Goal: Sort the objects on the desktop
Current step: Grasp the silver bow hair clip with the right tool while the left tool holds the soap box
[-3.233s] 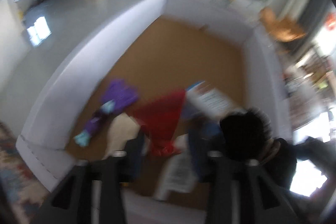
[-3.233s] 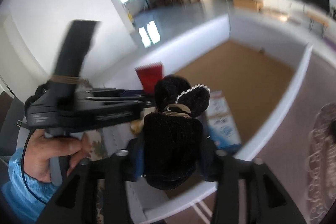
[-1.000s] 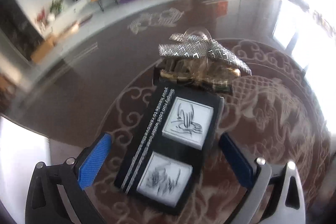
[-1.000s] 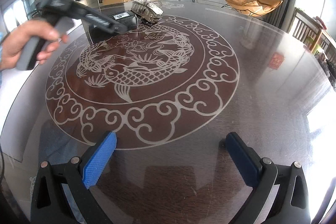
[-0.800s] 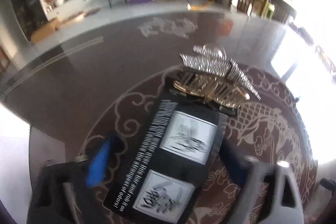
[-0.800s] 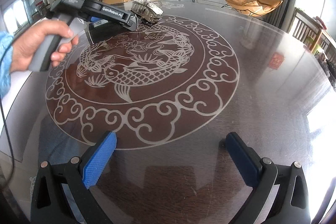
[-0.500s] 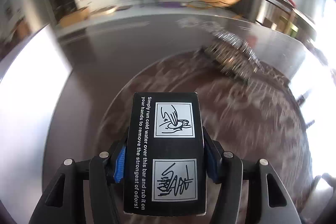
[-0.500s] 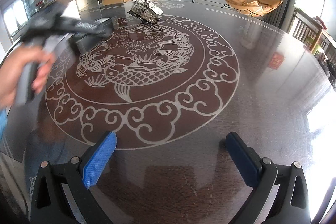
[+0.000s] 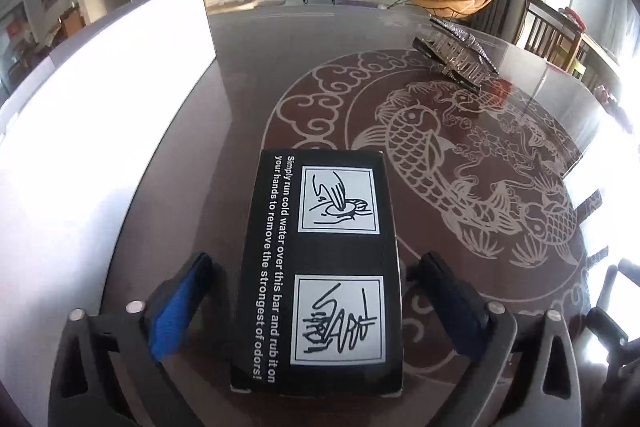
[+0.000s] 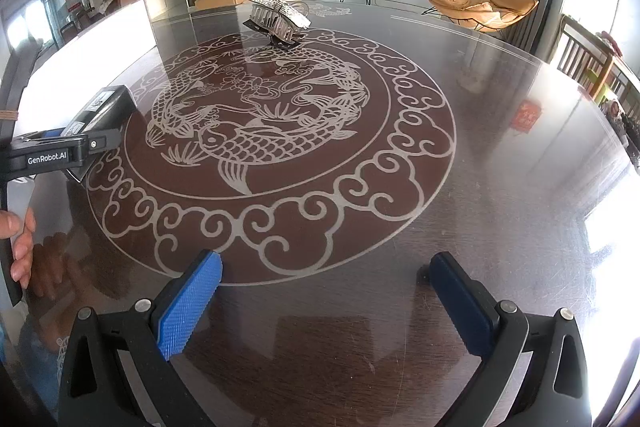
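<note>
A black box (image 9: 320, 267) with white print and two hand-washing pictures lies on the dark table (image 9: 248, 75) near its left side. My left gripper (image 9: 314, 263) straddles the box; its jaws are opening and both blue pads (image 9: 180, 303) stand clear of the box's sides. In the right wrist view the same box (image 10: 106, 105) sits at the far left, in front of the left gripper (image 10: 60, 151) held by a hand (image 10: 18, 239). My right gripper (image 10: 324, 259) hovers open over the near table with nothing between its fingers.
A silver metal model building (image 9: 456, 55) stands at the far side of the fish pattern (image 10: 260, 131), also as the model building (image 10: 278, 17) in the right wrist view. A tall white wall (image 9: 100, 87) runs along the table's left edge. Chairs stand beyond the right rim.
The left gripper shut on the black box beside the model building, carried it toward the white wall, and has now parted its jaws from it. The right gripper stayed still.
</note>
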A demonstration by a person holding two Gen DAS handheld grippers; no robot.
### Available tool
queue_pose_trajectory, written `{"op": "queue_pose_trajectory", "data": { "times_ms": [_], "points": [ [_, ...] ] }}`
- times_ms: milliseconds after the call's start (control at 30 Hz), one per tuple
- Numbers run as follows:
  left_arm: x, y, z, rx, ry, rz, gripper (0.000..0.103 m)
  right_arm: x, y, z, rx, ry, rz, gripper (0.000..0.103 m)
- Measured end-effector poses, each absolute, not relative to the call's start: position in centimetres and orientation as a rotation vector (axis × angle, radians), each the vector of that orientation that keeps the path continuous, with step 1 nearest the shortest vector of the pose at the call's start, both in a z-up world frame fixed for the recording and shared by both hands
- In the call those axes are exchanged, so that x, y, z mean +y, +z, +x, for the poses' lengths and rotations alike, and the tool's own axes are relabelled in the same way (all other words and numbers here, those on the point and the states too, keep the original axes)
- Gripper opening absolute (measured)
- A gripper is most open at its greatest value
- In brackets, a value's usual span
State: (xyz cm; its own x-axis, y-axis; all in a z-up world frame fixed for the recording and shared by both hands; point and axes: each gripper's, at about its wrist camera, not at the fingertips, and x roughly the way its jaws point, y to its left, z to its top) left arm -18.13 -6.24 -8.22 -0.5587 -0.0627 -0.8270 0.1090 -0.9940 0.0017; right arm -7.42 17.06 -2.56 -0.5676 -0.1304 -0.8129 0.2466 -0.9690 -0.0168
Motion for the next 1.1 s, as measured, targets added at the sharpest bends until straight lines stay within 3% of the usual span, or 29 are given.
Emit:
{"op": "queue_pose_trajectory", "data": {
  "times_ms": [400, 533, 800, 1100],
  "points": [
    [-5.9, -8.3, -18.1, 0.074, -2.692, 1.422, 0.103, 17.1, -2.5, -7.4, 0.188, -2.599, 1.333, 0.103],
    [-5.9, -8.3, -18.1, 0.073, -2.692, 1.421, 0.103, 17.2, -1.9, -9.0, 0.056, -2.473, 1.228, 0.103],
    [-5.9, -8.2, -18.4, 0.077, -2.694, 1.422, 0.103, 11.8, -0.5, -23.6, 0.308, -2.395, 1.246, 0.103],
    [-6.1, -8.1, -18.2, 0.078, -2.696, 1.423, 0.103, 7.4, -0.1, -34.0, 0.298, -2.419, 1.302, 0.103]
  ]
}}
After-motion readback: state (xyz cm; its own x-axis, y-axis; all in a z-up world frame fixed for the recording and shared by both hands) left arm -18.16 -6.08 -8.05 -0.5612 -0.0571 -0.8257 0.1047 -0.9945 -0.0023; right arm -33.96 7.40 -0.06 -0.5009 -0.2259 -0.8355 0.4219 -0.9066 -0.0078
